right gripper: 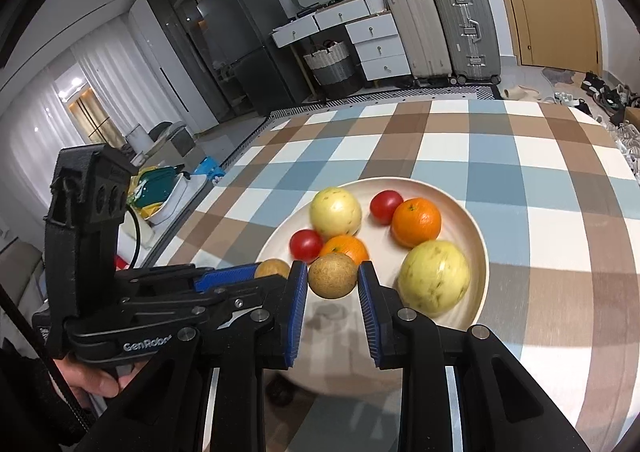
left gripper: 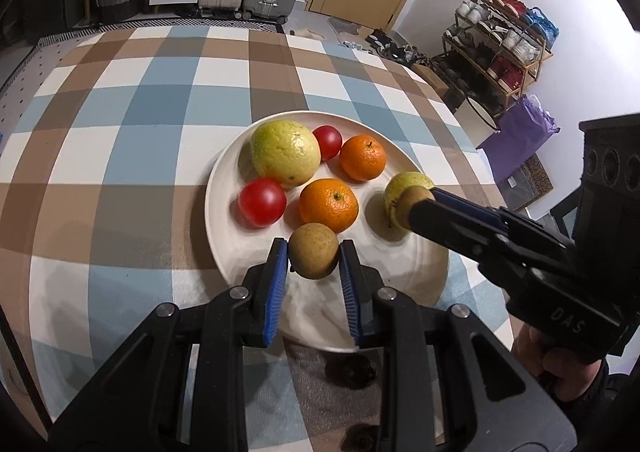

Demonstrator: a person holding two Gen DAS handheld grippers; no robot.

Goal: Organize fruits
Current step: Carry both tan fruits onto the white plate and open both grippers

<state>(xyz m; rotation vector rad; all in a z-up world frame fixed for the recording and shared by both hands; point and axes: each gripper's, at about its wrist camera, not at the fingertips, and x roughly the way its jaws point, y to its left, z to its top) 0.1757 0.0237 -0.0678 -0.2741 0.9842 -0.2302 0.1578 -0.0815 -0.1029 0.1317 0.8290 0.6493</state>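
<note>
Left gripper (left gripper: 314, 252) clamps a brown fruit (left gripper: 313, 251) between its pads; right gripper (right gripper: 333, 276) clamps a second brown fruit (right gripper: 333, 276). Both are held above the near rim of the plate (left gripper: 224, 172), loaded fruits just beyond the fingertips

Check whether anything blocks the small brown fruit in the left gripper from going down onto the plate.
Nothing visible does. The small brown round fruit in the left gripper hangs over a bare near part of the white round plate; the nearest orange tangerine lies farther in.
</note>
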